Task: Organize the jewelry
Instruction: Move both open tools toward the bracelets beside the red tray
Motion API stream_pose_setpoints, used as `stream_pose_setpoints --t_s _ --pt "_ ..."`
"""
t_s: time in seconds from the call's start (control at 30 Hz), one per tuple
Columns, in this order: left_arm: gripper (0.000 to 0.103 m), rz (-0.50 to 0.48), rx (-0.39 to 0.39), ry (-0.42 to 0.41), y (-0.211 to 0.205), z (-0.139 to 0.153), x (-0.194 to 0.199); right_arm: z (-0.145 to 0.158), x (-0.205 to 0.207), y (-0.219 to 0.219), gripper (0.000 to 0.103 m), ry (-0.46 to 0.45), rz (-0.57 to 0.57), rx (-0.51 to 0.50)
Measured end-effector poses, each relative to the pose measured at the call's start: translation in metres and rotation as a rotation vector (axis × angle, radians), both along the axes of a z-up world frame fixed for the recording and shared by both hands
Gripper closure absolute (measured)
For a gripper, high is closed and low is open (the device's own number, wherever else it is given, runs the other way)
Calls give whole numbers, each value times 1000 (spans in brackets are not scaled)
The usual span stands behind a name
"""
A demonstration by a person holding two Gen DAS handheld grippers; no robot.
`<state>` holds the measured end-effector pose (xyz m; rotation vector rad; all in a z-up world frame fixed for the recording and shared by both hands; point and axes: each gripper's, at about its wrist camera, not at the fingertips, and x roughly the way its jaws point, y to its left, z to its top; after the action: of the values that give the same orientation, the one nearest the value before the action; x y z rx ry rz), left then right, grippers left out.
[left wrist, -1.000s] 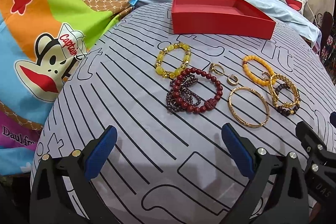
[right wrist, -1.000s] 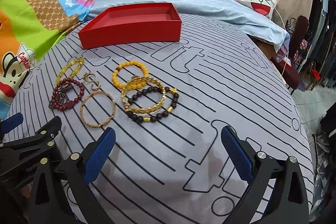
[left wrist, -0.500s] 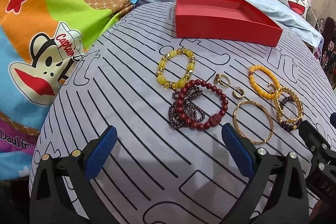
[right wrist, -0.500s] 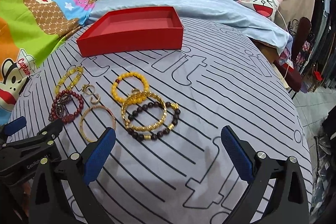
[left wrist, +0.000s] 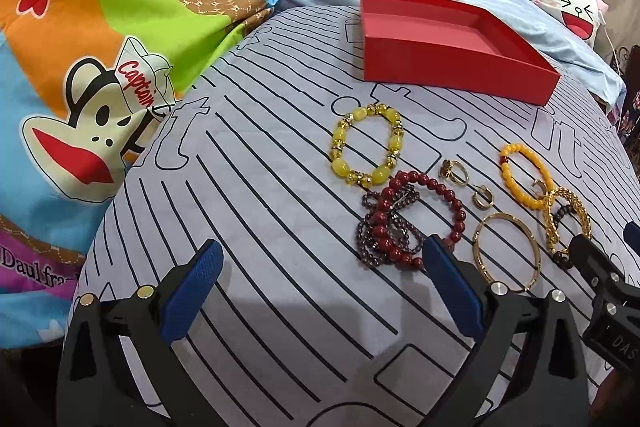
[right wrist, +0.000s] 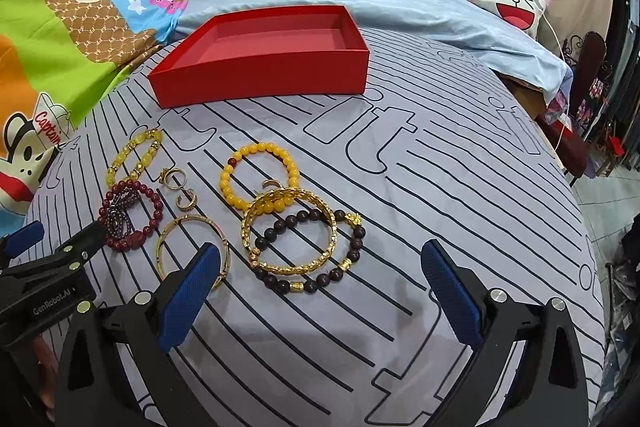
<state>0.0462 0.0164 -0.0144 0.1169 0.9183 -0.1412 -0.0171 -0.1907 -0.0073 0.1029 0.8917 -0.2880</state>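
Observation:
Several bracelets and rings lie on the grey striped sheet in front of an empty red tray (left wrist: 456, 65) (right wrist: 264, 79). A yellow-gold bead bracelet (left wrist: 366, 145), a dark red bead bracelet (left wrist: 416, 223) over a purple one, two gold rings (left wrist: 466, 183) and a plain gold bangle (left wrist: 506, 251) show in the left wrist view. In the right wrist view I see an orange bead bracelet (right wrist: 260, 179), a gold chain bangle (right wrist: 290, 231) and a dark bead bracelet (right wrist: 316, 251). My left gripper (left wrist: 320, 287) and right gripper (right wrist: 316, 291) are open and empty, just short of the jewelry.
A colourful cartoon blanket (left wrist: 100, 47) lies to the left. A blue quilt (right wrist: 400, 11) and a cat-face pillow (right wrist: 516, 3) lie behind the tray. The bed edge drops off at the right, with furniture (right wrist: 592, 67) beyond.
Both grippers have moved forward toward the jewelry and tray; the pieces look larger and closer. Nothing on the sheet has shifted.

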Motion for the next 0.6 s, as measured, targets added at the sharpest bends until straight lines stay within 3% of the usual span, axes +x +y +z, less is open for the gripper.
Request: stream_pose_setpoints --t_s 0.6 --pt "8 -30 -11 -6 -7 4 -9 3 -9 2 7 -13 -7 -2"
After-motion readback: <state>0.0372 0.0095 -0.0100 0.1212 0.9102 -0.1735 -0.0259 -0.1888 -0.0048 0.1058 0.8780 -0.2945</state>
